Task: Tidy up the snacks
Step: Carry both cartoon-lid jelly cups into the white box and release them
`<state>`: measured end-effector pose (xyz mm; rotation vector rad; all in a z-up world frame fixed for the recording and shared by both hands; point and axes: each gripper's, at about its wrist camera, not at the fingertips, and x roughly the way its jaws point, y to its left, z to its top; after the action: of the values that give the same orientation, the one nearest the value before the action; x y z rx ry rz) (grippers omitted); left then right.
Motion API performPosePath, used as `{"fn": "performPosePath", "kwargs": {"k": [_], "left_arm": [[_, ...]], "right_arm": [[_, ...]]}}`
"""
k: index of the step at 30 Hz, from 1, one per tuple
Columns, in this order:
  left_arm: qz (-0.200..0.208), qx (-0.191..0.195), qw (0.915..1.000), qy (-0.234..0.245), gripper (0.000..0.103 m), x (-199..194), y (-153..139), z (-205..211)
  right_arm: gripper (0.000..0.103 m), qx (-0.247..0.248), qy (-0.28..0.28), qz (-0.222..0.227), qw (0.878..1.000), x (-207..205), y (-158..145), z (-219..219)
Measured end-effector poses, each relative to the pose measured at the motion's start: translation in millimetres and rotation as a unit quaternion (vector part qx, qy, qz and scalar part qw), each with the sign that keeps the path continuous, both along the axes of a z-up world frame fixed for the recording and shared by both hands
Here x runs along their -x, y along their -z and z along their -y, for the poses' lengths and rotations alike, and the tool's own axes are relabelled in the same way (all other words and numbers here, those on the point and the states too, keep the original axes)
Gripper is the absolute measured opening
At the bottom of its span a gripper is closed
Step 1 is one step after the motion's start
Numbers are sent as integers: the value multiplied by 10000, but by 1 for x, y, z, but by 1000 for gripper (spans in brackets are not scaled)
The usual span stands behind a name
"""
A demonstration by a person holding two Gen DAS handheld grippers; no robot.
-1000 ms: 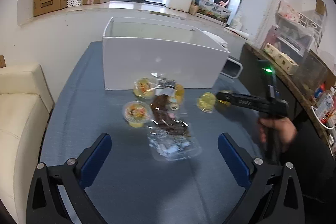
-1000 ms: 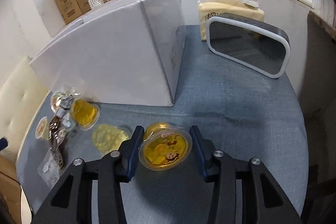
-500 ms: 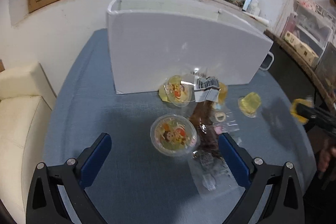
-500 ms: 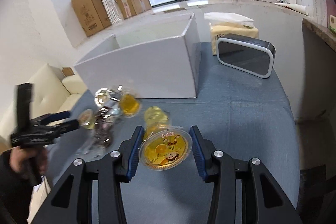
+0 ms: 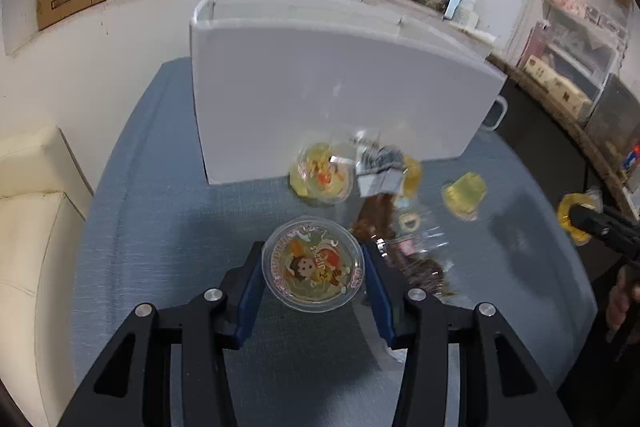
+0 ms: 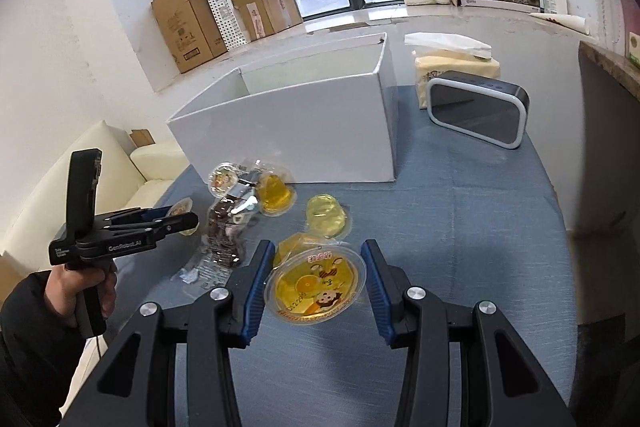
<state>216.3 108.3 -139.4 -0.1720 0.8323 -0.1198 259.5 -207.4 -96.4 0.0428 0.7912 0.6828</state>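
Snacks are going up two at a time here! Right tongs (image 6: 316,285) are clamped on an orange jelly cup (image 6: 315,285), held clear of the desk (image 6: 480,227) on the near side of the white box (image 6: 304,131). Left tongs (image 5: 314,273) now bracket a cartoon-lidded jelly cup (image 5: 313,269), pads right against its rim; it reads as a grip, though whether the cup has left the desk I can't tell.

Step in hand, by my judgement: the pick is done on both sides, the drop into the box comes next. That calls for a lift above the box's near wall, which stands tall in front of both cups, then a level carry over the rim before letting go.

Left on the desk near the box's front wall: another lidded cup (image 5: 322,175), a pale yellow cup (image 6: 326,217), an amber one (image 6: 274,197) and a clear bag of dark snacks (image 6: 222,231).

Compare a second back: the left tongs were wide open and well short of the pile; half a second ago they had only closed in on the cup. The right pair has risen with its cup.
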Motion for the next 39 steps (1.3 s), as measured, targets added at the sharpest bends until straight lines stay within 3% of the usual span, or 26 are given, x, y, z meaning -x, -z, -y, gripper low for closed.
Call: {"fn": "performPosePath", "kwargs": {"k": [7,15,21,28,29,30,31,32,34,39], "left_arm": [[759,-39,9971,88,52,11,-71,2],[1270,-169,9917,123,52,-34,-137,-4],[1190,-165,9927,105,52,-83,-143,-5],[753,-202,9969,57,53,-125,-109,-9],[707,-240,9972,-6,55,-128,-104,-10],[665,-275,9974,-59,70,-131,-100,-11],[624,-296,9976,-83,94,-132,-95,-11],[638,-313,9974,-127,103,-132,-93,-12],[648,-323,9973,-155,103,-132,-92,-12],[624,-346,9973,-149,103,-128,-96,-9]], "right_arm": [[48,-5,-183,317,9993,-7,-28,-20],[48,-124,-370,951,9947,-47,-89,-64],[48,-123,-337,1008,9943,-91,-106,-95],[48,226,-193,637,9975,-140,-72,-107],[49,229,-189,567,9979,-146,-68,-106],[49,283,-151,533,9981,-150,-63,-106],[56,363,-91,514,9980,-153,-59,-106],[80,418,-5,517,9978,-156,-56,-104],[103,366,184,584,9975,-157,-56,-98],[103,88,263,639,9976,-153,-64,-84]]}}
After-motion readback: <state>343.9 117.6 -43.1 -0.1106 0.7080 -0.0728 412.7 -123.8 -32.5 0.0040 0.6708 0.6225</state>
